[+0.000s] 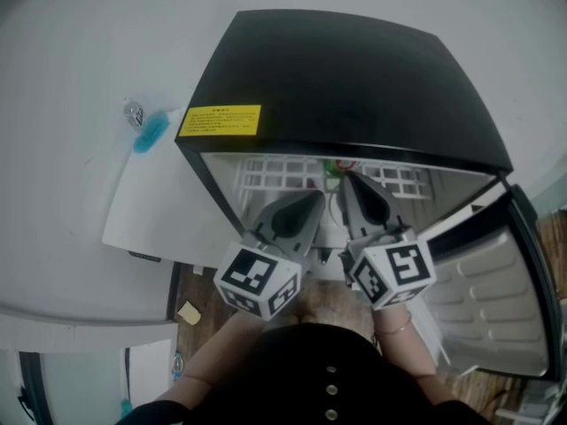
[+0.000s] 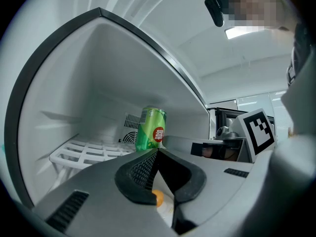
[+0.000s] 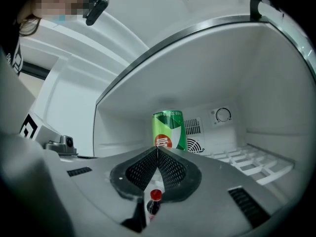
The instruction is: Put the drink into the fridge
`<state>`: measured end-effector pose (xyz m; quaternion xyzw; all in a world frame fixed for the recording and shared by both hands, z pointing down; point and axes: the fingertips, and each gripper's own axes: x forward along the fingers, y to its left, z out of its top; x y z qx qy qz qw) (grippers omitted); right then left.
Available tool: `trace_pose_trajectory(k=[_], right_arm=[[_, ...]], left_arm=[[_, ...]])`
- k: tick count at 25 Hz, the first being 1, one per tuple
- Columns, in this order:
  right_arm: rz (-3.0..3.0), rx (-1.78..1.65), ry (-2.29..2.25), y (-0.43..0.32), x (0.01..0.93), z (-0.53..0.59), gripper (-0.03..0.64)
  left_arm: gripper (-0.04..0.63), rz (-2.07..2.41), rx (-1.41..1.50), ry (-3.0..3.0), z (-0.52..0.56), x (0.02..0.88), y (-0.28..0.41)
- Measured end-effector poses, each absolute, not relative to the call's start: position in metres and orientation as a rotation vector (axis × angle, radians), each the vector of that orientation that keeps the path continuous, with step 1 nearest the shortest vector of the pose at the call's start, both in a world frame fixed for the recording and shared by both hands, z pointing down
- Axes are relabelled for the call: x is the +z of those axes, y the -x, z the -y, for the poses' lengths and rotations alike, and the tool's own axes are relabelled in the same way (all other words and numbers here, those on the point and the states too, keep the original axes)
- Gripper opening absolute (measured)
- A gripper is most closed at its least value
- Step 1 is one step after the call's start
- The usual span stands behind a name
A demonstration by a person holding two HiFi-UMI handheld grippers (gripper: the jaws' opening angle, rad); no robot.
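Fridge (image 1: 337, 78): a black top with a yellow label (image 1: 220, 119) is seen from above; the door (image 1: 496, 299) is swung open at the right, and the white inside is exposed.
Can (image 3: 169, 128): a green can with a red mark is stood upright inside the fridge, towards the back wall and near the vent (image 3: 195, 145). Its base is hidden by the jaws, so what it stands on cannot be told.
Shelf (image 2: 89, 154): a white wire shelf is fixed inside, beside the can.
Dial (image 3: 223, 115): it is set in the back wall, above the vent.
Left gripper (image 2: 157, 150): it is held level and pointed into the fridge. Its jaws are closed tip to tip with nothing between them, and the can (image 2: 150, 128) is seen just beyond the tips, untouched.
Right gripper (image 3: 158, 148): it is held level beside the left one. Its jaws are pressed together and empty, and the can is seen past the tips, apart from them.
Bottle (image 3: 154, 197): a dark, red-capped bottle is glimpsed through the gap under the right jaws.
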<state>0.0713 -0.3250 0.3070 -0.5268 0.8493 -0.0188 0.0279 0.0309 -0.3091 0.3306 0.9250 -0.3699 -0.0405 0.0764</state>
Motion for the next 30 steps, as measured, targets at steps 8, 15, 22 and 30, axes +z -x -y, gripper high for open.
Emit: trace_pose_trajectory(k=[8,15,22,30], right_arm=[[-2.611,-0.096,1.611,-0.075,0.308,0.307,0.009],[-2.577,-0.109,1.619,-0.083,0.305,0.288,0.009],[-2.562,-0.130,1.611,-0.088,0.301,0.265,0.009],[-2.510,-0.093,1.610,-0.093,0.296,0.243,0.009]], left_arm=[[0.006,1.096,-0.123,-2.783,0.295,0.328,-0.029],[0.006,1.081,-0.125,-2.793,0.282,0.325,-0.029],[0.006,1.097,-0.122,-2.795,0.272,0.322,-0.029],[0.006,1.095,-0.134,-2.780,0.264,0.325,-0.026]])
